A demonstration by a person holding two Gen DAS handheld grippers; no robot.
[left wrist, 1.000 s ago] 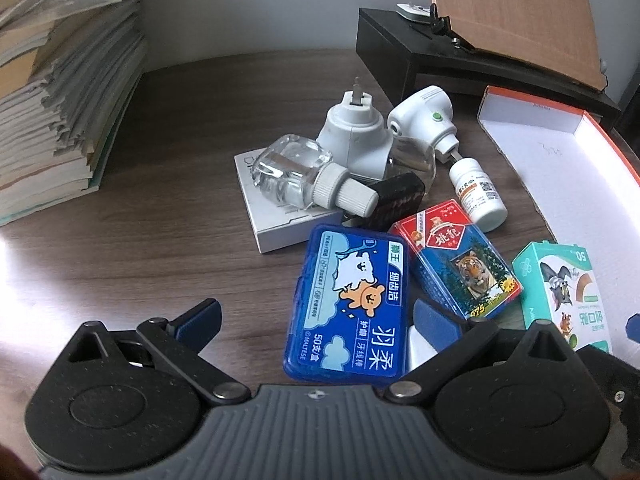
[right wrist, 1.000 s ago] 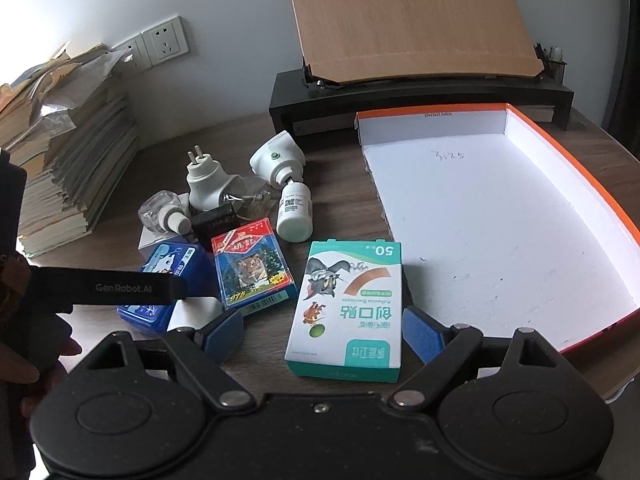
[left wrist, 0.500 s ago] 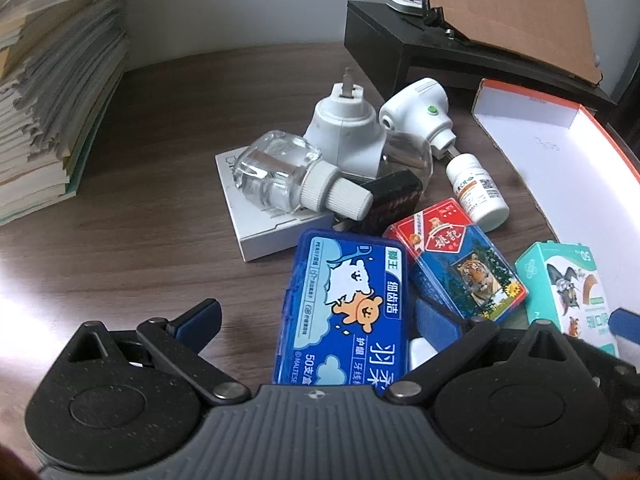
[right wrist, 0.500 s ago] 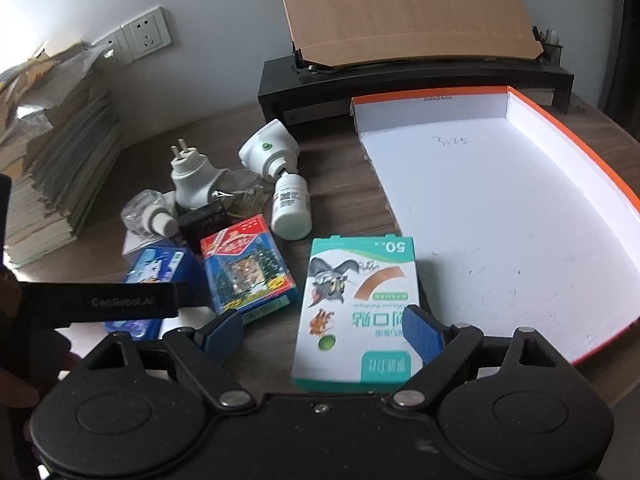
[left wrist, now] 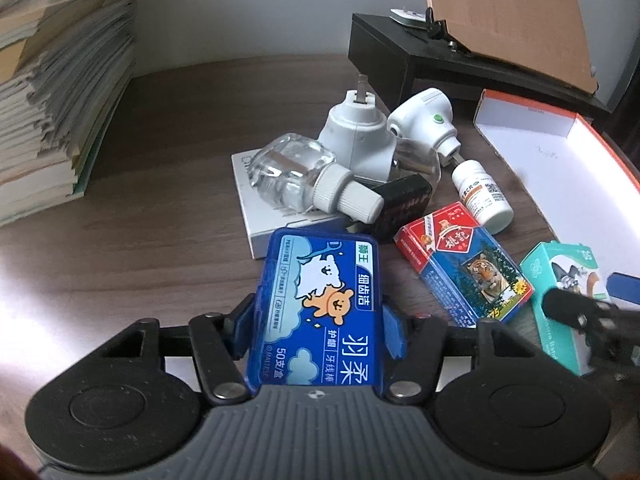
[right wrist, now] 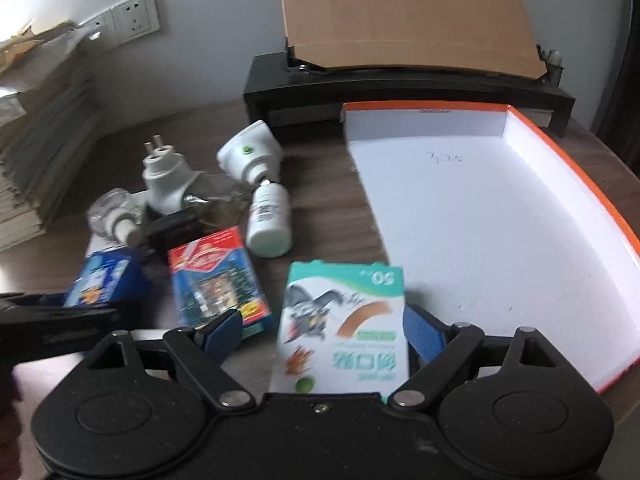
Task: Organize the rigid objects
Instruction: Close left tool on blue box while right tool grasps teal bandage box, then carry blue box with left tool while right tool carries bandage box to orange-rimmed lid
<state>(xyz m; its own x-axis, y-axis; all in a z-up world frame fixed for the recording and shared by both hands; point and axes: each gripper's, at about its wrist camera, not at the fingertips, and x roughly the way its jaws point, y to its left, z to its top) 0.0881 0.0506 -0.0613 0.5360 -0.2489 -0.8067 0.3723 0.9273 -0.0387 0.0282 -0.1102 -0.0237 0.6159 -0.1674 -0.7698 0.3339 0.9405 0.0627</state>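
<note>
My left gripper is closing its jaws on a blue floss-pick box, and both blue pads touch its long sides. The box lies flat on the wooden table, its far end against a white flat box. My right gripper stands open around a green bandage box; the right pad is close to it, the left pad is apart. A red and blue card pack lies between the two boxes. The right wrist view is blurred.
Beyond are a clear bottle, two white plug-in heaters, a small black box and a white pill bottle. A white tray with an orange rim lies right. Stacked books stand left, a black stand behind.
The left jaws have closed from wide open onto the blue box. The right gripper has moved forward, so the green box now lies between its fingers.
</note>
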